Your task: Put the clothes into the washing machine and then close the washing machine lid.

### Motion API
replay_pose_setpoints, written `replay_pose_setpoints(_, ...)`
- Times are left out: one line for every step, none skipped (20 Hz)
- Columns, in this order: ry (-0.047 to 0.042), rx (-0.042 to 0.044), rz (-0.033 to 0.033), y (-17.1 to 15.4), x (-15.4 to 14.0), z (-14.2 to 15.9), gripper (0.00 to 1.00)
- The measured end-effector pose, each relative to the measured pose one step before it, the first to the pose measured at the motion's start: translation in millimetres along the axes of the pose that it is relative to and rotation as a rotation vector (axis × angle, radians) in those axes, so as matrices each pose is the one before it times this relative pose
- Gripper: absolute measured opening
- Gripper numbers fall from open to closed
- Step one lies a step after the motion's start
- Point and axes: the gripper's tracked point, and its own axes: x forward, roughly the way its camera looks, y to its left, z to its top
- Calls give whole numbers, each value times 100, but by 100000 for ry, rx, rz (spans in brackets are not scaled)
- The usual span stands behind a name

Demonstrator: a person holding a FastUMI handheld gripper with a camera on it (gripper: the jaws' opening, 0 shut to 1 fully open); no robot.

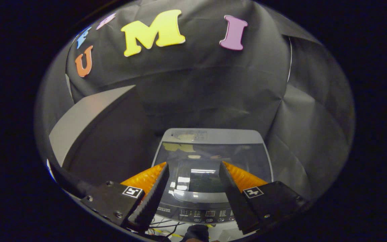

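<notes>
Gripper (pixel 193 168) above the washing machine (pixel 213 174), fingers spread apart and holding nothing. The machine's glass lid (pixel 210 158) lies closed, seen between and beyond the fingers; control panel (pixel 207 213) nearest the gripper.

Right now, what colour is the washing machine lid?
Dark, glossy, see-through lid with a light grey frame, closed; the gripper view shows it best.

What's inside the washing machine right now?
Cannot tell: the washing machine lid is closed, its glass showing reflections only. The open gripper hovers above it, holding nothing.
</notes>
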Motion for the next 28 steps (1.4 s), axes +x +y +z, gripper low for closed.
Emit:
replay_pose_setpoints(-3321, 1238, -148, 476, -1541, 95, 94)
replay_pose_setpoints(-3244, 1509, -271, 737, -1663, 155, 94)
replay_pose_setpoints(-3123, 1541, -398, 879, -1675, 176, 94)
replay_pose_setpoints(-3712, 1051, -72, 1130, -1686, 242, 94)
replay_pose_setpoints(-3661, 466, -38, 671, -1748, 132, 94)
replay_pose_setpoints(-3022, 16, -288, 554, -1778, 53, 94)
replay_pose_setpoints(-3046, -293, -775, 329, -1754, 73, 94)
replay_pose_setpoints(-3305, -178, -1168, 89, -1725, 63, 94)
replay_pose_setpoints(-3256, -67, -1477, 63, -1567, 45, 94)
replay_pose_setpoints(-3507, 277, -2335, -234, -1603, 82, 94)
replay_pose_setpoints(-3138, 36, -825, 202, -1522, 57, 94)
replay_pose_setpoints(-2081, -279, 116, 401, -1761, -95, 95)
replay_pose_setpoints(-1081, -549, -194, 186, -1624, -314, 95)
replay_pose_setpoints(-761, -697, -119, -38, -1468, -434, 95)
replay_pose_setpoints(-1011, -353, 396, 140, -1499, -157, 95)
replay_pose_setpoints(-1183, 51, 500, -9, -1461, 58, 95)
replay_pose_setpoints(-1200, 434, 1126, 154, -1421, 184, 95)
replay_pose_setpoints(-1740, 478, 1093, 56, -1483, 358, 95)
replay_pose_setpoints(-2883, 220, 1651, 39, -1486, 623, 95)
replay_pose_setpoints(-3389, -418, 1489, -59, -1361, 721, 95)
replay_pose_setpoints(-3012, -788, 792, -180, -1433, 524, 95)
replay_pose_setpoints(-2187, -739, 1190, -123, -1530, 344, 95)
replay_pose_setpoints(-1345, -431, 1140, -82, -1565, 254, 95)
replay_pose_setpoints(-1401, -123, 2211, -77, -1812, 318, 95)
replay_pose_setpoints(-1234, 106, 1824, -115, -1702, 280, 96)
replay_pose_setpoints(333, 118, 2280, -151, -1525, 123, 97)
replay_pose_setpoints(420, -650, 1737, -253, -1863, -76, 97)
replay_pose_setpoints(412, -1051, 889, -691, -1892, -278, 98)
